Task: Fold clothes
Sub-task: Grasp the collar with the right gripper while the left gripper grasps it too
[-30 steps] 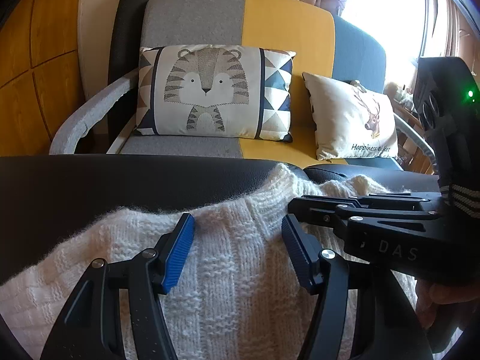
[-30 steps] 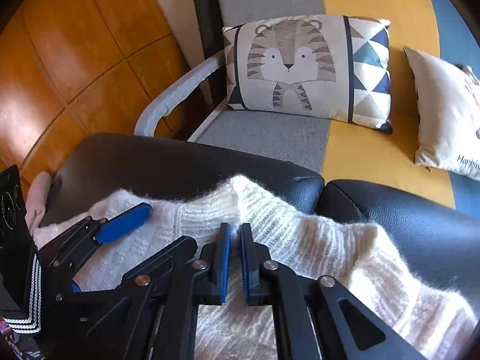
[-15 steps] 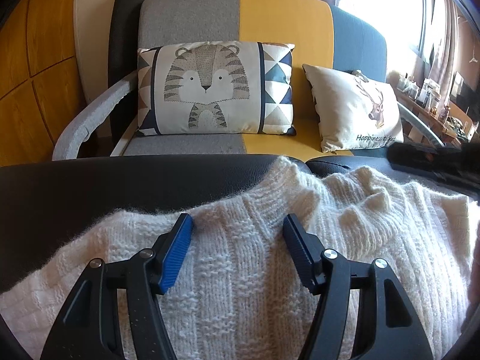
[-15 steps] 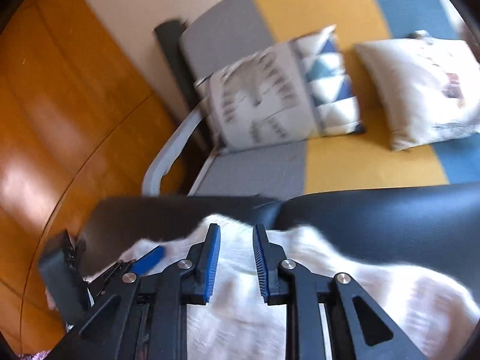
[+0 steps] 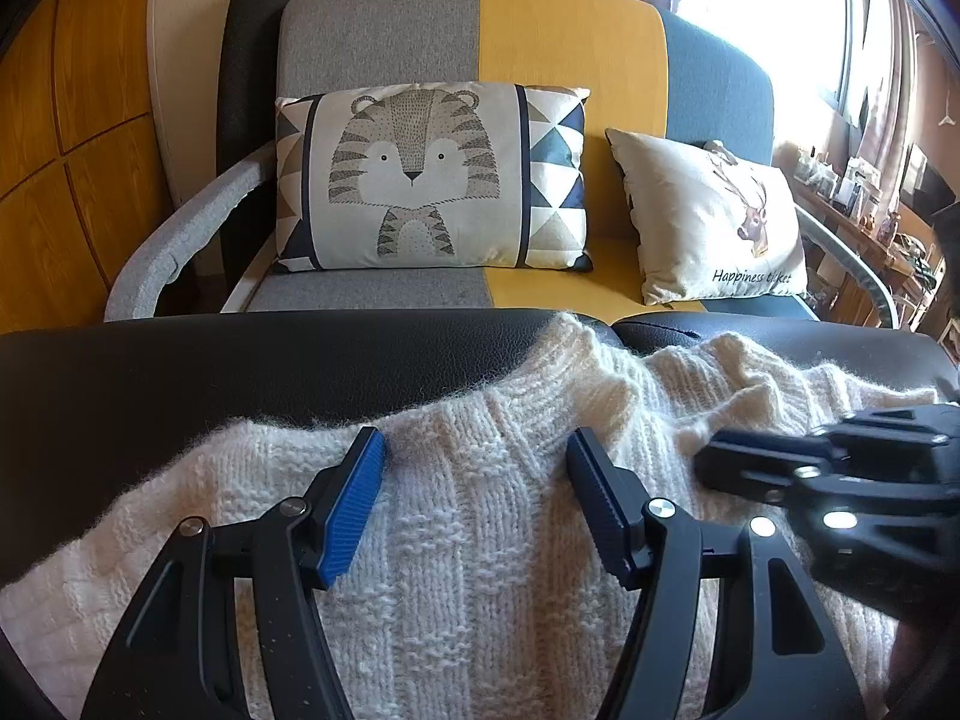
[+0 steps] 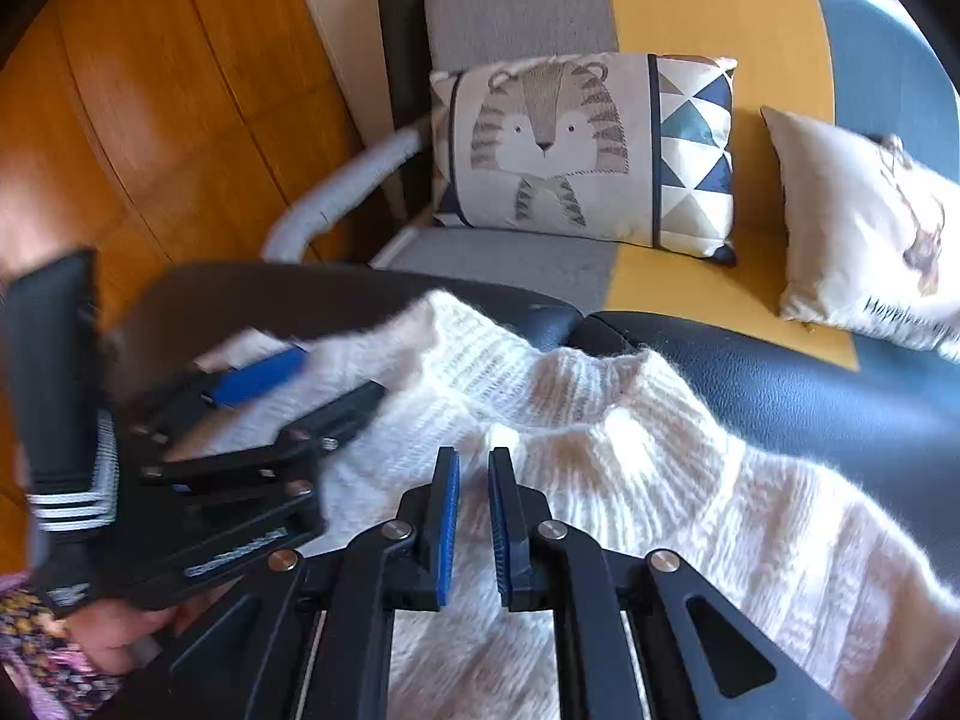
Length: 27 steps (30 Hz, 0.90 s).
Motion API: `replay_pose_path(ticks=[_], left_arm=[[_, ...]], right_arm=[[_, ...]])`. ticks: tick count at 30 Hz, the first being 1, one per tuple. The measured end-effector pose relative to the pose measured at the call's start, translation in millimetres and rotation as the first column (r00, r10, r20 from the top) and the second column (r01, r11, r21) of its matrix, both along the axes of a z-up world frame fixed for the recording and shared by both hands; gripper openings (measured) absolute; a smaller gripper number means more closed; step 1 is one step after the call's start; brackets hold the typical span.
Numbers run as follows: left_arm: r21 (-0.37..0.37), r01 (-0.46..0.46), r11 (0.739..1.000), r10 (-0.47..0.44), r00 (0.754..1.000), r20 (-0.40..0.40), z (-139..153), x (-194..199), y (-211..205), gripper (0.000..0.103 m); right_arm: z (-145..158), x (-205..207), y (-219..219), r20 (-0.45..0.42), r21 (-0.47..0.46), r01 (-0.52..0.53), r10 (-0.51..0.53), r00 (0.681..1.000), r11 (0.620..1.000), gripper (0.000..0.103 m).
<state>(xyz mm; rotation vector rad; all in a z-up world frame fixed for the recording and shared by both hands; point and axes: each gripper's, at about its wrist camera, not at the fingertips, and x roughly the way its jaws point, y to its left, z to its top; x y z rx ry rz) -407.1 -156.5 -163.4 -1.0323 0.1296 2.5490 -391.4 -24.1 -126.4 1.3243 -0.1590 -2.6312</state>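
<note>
Sweater [image 5: 480, 540], cream knit, lay rumpled on black leather surface [image 5: 240, 372], collar bunched. L gripper [image 5: 474, 468] wide open over chest; R gripper [image 6: 474, 480] nearly closed, holding nothing visible. Judgement: grab shoulder seams, pull flat before folding.

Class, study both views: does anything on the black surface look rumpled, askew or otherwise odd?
Yes. The white knit sweater is not lying flat: its collar end is bunched into humps and folds near the seam of the black cushions. No damage is visible.
</note>
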Motion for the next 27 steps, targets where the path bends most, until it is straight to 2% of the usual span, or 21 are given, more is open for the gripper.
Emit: replay_pose_path(ticks=[2,11,17,20,23,24,25,26,27], left_arm=[[0.0,0.0,1.0,0.0,1.0,0.0,0,0,0,0.066],[-0.014,-0.002,1.0,0.002,1.0,-0.001,1,1,3,0.066],[-0.006,-0.005,1.0,0.005,1.0,0.011,4,1,1,0.066],[0.014,0.014,1.0,-0.014,1.0,0.008,12,4,-2,0.066],[0.033,0.044,0.998,-0.042,0.998,-0.055,26,15,-2,0.066],[0.019,0.059,0.998,-0.057,0.995,-0.083,29,18,1,0.065],[-0.013,0.07,0.997,-0.071,0.991,-0.112,31,21,6,0.059],[-0.049,0.087,0.995,-0.092,0.988,-0.123,31,22,13,0.028],[-0.09,0.104,0.99,-0.114,0.987,-0.114,28,21,21,0.008]], right_arm=[[-6,-3,0,0.007,-0.003,0.011,-0.011,1.0,1.0,0.001],[-16,-8,8,0.008,-0.068,0.042,-0.041,0.999,0.997,0.0],[-18,-5,5,-0.019,-0.047,0.052,-0.053,0.998,0.998,0.0],[-19,-5,9,-0.02,-0.074,0.054,-0.055,0.998,0.996,0.0],[-20,-5,14,-0.02,-0.103,0.055,-0.058,0.998,0.993,0.0],[-20,-5,15,-0.021,-0.113,0.056,-0.059,0.998,0.992,0.0],[-20,-5,17,-0.021,-0.123,0.056,-0.059,0.998,0.991,0.0],[-21,-5,18,-0.021,-0.132,0.057,-0.06,0.998,0.99,0.0],[-21,-5,20,-0.02,-0.149,0.058,-0.062,0.998,0.987,0.0]])
